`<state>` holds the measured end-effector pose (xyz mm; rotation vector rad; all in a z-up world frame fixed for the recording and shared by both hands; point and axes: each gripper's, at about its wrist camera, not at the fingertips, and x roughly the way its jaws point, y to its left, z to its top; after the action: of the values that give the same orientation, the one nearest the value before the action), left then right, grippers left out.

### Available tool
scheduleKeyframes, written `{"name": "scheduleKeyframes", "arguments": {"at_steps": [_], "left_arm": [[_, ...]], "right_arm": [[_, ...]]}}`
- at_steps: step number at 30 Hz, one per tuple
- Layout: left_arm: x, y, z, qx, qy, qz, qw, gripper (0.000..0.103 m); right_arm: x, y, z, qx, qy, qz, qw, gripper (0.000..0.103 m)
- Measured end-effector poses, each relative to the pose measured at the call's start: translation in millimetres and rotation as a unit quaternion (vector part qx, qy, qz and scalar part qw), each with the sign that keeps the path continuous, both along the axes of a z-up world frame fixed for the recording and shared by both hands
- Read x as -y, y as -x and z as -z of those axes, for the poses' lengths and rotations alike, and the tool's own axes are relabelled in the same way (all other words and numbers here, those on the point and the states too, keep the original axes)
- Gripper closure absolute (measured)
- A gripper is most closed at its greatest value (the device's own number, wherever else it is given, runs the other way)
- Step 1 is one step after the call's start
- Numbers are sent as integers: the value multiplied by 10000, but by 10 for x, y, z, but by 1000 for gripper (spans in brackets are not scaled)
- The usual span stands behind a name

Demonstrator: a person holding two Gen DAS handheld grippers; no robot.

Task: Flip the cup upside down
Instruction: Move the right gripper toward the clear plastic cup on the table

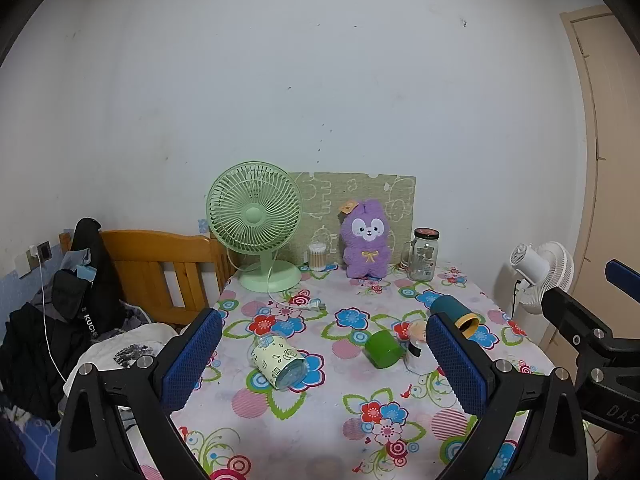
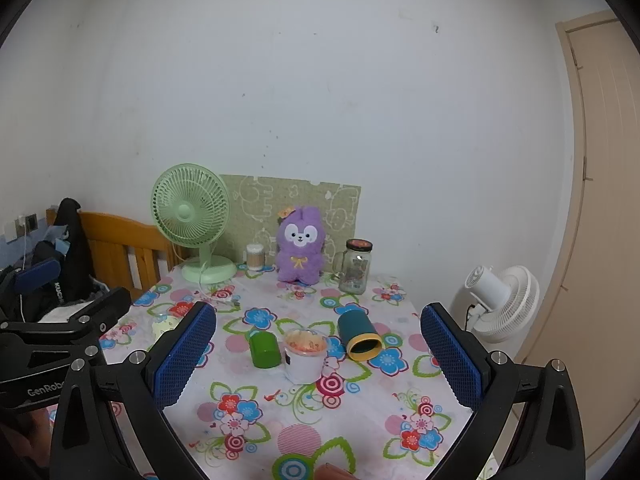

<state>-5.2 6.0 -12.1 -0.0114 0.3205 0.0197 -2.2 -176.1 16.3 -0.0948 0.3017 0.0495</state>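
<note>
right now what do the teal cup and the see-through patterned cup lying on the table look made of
Teal cup: likely plastic, opaque and matte, with a yellow rim band and no glare on its side. Patterned cup: clear glass or plastic, since the tablecloth shows through its end; a pale printed sleeve, perhaps paper, wraps the middle.

"GenRob—" on left gripper (image 2: pixel 48 390), "KUCHE" on black strap (image 1: pixel 90 324), "DAS" on right gripper (image 1: pixel 620 412)

A: Desk (image 2: pixel 360 420) cloth white, red-blue flowers. Fan (image 2: pixel 190 216) mint green, plush (image 2: pixel 300 248) purple.
B: Cups: one green (image 2: pixel 264 349), one teal (image 2: pixel 358 334) with yellow rim. Tongs' pads (image 2: pixel 186 354) blue.
</note>
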Motion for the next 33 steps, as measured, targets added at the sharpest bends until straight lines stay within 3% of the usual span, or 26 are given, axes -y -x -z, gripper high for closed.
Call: {"name": "scheduleKeyframes", "arguments": {"at_steps": [33], "left_arm": [[8, -98, 114, -304, -13, -19, 9995, 0]], "right_arm": [[-8, -35, 97, -145, 8, 25, 9999, 0]]}}
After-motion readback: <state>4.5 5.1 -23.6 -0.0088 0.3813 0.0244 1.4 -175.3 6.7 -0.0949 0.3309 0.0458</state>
